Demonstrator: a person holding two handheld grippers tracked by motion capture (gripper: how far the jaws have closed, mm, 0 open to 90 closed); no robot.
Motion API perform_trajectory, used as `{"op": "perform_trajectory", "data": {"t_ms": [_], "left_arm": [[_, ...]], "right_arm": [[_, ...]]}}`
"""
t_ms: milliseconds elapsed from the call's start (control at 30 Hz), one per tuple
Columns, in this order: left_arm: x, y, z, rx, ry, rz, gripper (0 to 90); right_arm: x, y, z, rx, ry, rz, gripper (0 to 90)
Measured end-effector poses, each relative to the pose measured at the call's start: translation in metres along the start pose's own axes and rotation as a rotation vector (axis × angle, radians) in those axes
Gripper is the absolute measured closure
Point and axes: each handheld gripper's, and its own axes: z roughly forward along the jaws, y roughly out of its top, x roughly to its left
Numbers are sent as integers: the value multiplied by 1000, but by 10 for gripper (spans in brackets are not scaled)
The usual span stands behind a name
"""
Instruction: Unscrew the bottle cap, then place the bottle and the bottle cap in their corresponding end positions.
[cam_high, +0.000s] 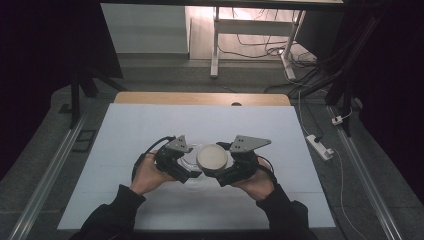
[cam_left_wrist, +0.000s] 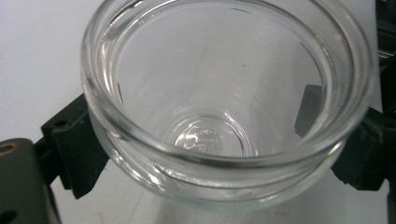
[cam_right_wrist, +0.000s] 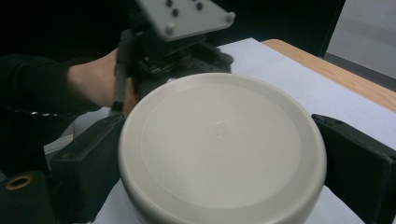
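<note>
A clear glass jar (cam_left_wrist: 140, 135) with an open mouth and nothing inside sits between my left gripper's (cam_left_wrist: 217, 149) black jaws, which are shut on its neck. In the high view the jar (cam_high: 189, 156) is at the middle of the table, with the left gripper (cam_high: 192, 167) coming at it from the left. A round cream lid (cam_right_wrist: 219, 149) is clamped by its rim in my right gripper (cam_right_wrist: 224, 163). In the high view the lid (cam_high: 212, 157) is held by the right gripper (cam_high: 216, 167) right beside the jar's mouth. Whether lid and jar touch is unclear.
A white sheet (cam_high: 150, 125) covers the table, with a wooden edge (cam_high: 200, 98) at the far side. The left gripper's grey plate (cam_right_wrist: 182, 16) and a hand (cam_right_wrist: 93, 84) are just behind the lid. On the floor lie a power strip (cam_high: 320, 146) and cables, beyond a white desk frame (cam_high: 215, 45).
</note>
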Motion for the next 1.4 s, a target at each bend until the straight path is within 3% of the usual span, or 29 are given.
{"op": "perform_trajectory", "data": {"t_ms": [533, 1400], "left_arm": [[15, 14, 3, -27, 37, -7, 76], [41, 27, 18, -34, 47, -20, 76]], "right_arm": [[14, -9, 3, 25, 29, -10, 69], [22, -31, 10, 57, 34, -13, 70]]}}
